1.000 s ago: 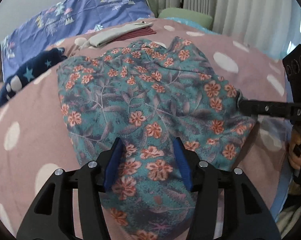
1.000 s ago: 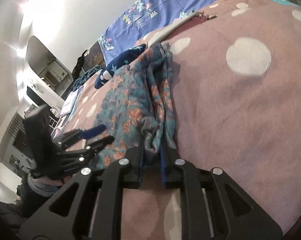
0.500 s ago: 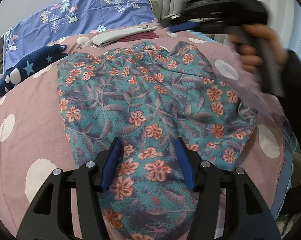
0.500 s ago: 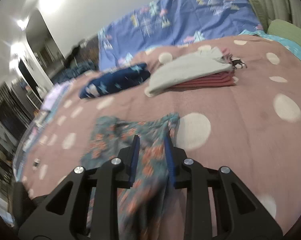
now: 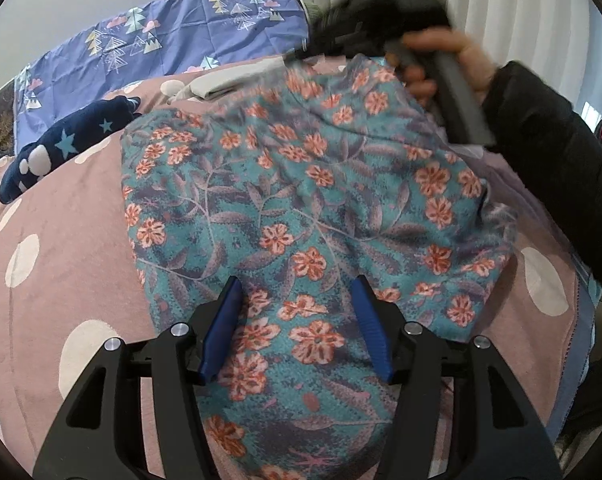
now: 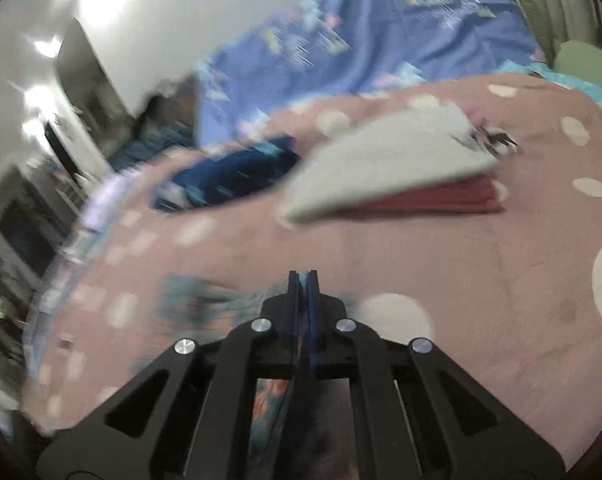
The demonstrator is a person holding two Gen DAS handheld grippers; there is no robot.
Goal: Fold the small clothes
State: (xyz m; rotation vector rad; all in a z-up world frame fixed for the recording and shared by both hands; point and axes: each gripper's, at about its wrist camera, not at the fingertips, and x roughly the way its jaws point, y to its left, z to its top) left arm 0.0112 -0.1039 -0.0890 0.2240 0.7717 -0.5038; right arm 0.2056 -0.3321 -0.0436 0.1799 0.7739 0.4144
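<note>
A teal garment with orange flowers lies spread on the pink dotted bedspread. My left gripper is open, its blue pads just above the garment's near part. My right gripper is shut on the garment's far edge; in the left wrist view it shows blurred at the top, with that edge lifted. In the right wrist view the garment hangs below the shut jaws, blurred.
A folded grey and maroon stack lies further up the bed. A navy star-print garment lies at the left. A blue tree-print pillow is at the head. Curtains hang at the right.
My right gripper has gone from the garment's right corner to its far edge, closed on it and lifted it. My left gripper has stayed open over the near part.
</note>
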